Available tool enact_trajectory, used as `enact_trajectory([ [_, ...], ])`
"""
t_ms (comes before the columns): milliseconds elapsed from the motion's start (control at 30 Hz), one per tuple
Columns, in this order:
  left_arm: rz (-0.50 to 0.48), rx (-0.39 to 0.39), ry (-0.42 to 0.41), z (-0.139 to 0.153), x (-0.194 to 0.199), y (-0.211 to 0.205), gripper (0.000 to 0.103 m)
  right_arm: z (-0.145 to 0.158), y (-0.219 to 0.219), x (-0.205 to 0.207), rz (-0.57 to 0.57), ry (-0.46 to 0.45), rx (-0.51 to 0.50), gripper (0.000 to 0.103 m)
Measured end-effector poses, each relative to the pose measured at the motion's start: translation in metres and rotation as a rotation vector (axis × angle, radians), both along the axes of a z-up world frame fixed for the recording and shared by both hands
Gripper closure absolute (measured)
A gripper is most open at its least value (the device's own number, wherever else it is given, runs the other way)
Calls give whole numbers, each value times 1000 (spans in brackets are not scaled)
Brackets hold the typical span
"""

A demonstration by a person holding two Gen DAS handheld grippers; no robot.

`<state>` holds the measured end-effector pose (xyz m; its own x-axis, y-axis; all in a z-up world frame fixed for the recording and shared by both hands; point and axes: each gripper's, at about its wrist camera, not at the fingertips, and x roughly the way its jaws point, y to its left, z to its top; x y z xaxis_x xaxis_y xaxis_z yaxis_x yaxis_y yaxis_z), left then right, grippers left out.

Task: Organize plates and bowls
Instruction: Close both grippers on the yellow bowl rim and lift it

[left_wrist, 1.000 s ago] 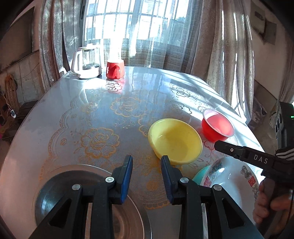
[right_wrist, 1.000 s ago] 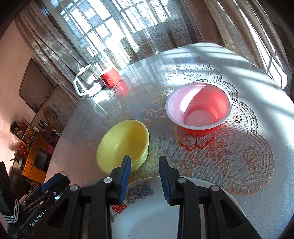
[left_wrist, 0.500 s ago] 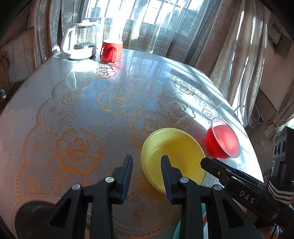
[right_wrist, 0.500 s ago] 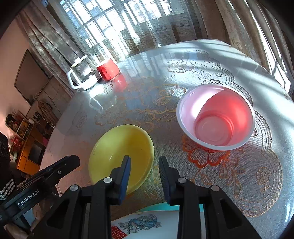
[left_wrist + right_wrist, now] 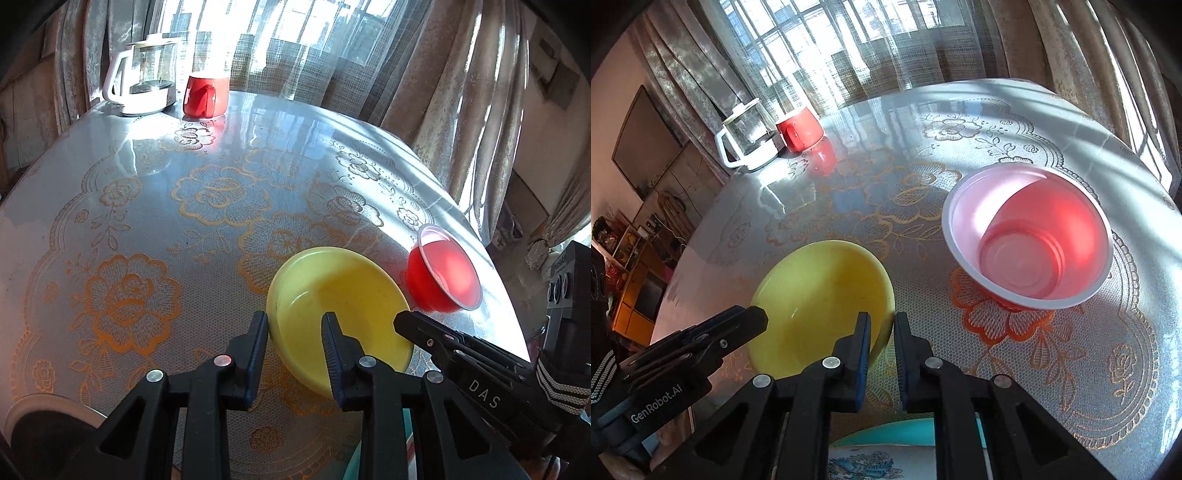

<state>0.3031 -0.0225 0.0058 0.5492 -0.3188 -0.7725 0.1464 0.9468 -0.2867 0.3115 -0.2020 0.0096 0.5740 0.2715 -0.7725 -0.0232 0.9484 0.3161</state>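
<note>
**Both hand-held grippers closing on the yellow bowl**

Since the earlier frames, both tools have advanced toward the yellow bowl [image 5: 340, 306], and the right hand-held gripper [image 5: 881, 334] has narrowed its gap. Its jaws now straddle the bowl's right rim, one finger inside and one outside, nearly clenched; whether the ribbed blue pads actually press the rim cannot be told. The left hand-held gripper [image 5: 295, 334] stands released, jaws apart, bracketing the bowl's near left rim without visible contact.

The yellow bowl is smooth, opaque, shallow and round, resting near the front centre of the desk [image 5: 258, 147]. Just beside it to the right, apart from it, stands a red bowl [image 5: 1028, 236], deeper and conical, of thin translucent plastic with a white rim and a ringed base. A printed plate with a teal edge [image 5: 886, 439] lies partly hidden beneath the right tool. A dark round metal plate [image 5: 44, 424] sits at the near left edge.

The desk surface is glossy, overlaid with an orange floral lace pattern. At the far edge stand a glass jug with white handle [image 5: 142, 75] and a red mug [image 5: 205, 96], side by side.
</note>
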Motion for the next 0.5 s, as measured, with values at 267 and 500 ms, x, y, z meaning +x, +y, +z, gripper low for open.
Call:
enact_trajectory([
  [267,30,-93,-41,8,-19,10,73,12,-2,-13,-10,-48,32,90],
  [500,47,-136,-106,30,-45,23,73,27,-1,-30,-4,-90,90,90],
])
